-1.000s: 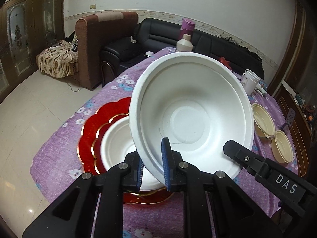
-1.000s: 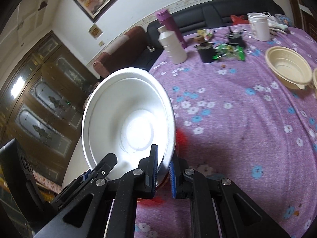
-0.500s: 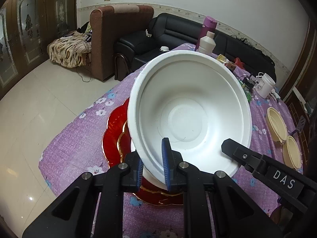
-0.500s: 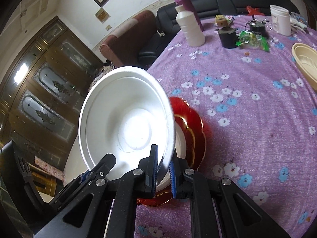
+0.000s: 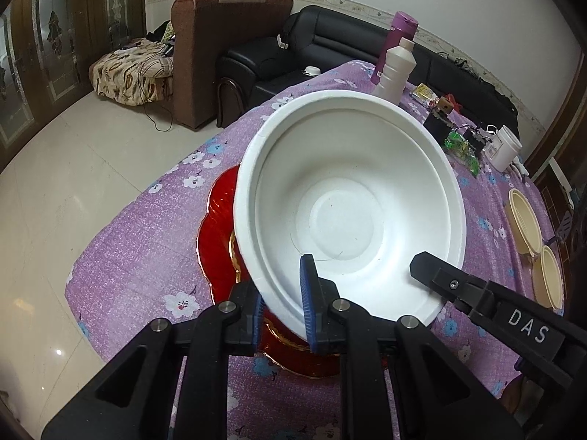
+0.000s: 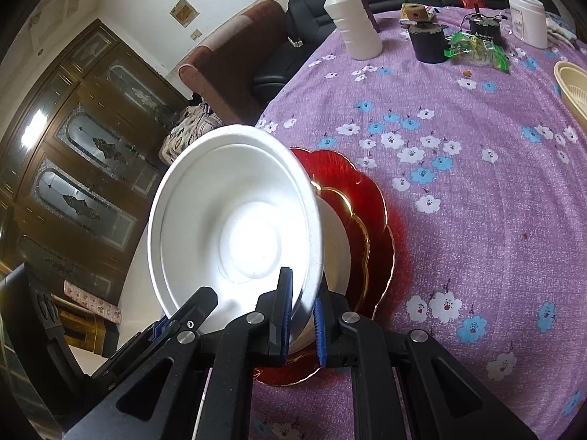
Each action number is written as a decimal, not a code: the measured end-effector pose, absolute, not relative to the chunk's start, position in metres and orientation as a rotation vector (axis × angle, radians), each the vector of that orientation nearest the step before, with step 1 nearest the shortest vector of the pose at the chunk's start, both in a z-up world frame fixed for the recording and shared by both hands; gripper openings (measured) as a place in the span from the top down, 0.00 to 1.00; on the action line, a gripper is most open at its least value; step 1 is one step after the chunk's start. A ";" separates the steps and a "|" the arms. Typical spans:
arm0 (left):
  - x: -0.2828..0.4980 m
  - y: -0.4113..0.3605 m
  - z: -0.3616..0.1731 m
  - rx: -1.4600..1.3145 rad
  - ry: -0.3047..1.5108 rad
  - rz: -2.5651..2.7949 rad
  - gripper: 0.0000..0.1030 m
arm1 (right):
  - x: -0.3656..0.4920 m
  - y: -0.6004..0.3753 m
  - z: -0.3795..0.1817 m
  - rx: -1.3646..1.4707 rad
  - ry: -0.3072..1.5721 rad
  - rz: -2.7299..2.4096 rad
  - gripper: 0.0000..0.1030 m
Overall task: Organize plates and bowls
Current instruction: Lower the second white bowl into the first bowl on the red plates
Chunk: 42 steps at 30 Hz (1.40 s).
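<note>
Now the left claw point(image 5: 282, 310) is pinching the near rim of a white bowl point(image 5: 348, 212), blue pads closed tight on it, while the right claw point(image 6: 301, 315) is gripping the same rim alongside. Both are holding the bowl tilted above the red plate point(image 6: 374, 220), where a second white bowl point(image 6: 335, 242) is sitting. Beyond the red plate, a white bottle point(image 6: 354, 24) is standing on the purple floral tabletop point(image 6: 477, 201).

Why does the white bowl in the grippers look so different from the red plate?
The white bowl is plain, deep and smooth-rimmed; the red plate is shallow, with a wavy edge and gold trim. The white bowl is tilted in the air, its rim pinched by the left gripper and right gripper; the red plate lies flat on the purple tablecloth, carrying another white dish. Both are round.
</note>
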State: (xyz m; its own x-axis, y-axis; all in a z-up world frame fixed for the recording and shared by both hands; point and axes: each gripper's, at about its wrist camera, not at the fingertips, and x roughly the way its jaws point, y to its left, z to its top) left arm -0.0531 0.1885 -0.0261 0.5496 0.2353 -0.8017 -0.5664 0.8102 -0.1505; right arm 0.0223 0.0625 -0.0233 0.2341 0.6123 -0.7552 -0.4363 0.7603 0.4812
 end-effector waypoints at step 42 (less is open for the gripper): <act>-0.055 0.190 -0.031 -0.435 0.887 0.488 0.84 | 0.024 0.063 -0.026 0.184 1.154 0.725 0.86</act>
State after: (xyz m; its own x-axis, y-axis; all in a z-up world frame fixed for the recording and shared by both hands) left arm -0.0551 0.1896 -0.0312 0.5369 0.2211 -0.8142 -0.5694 0.8071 -0.1563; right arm 0.0240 0.0634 -0.0263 0.2090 0.6077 -0.7661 -0.4270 0.7615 0.4876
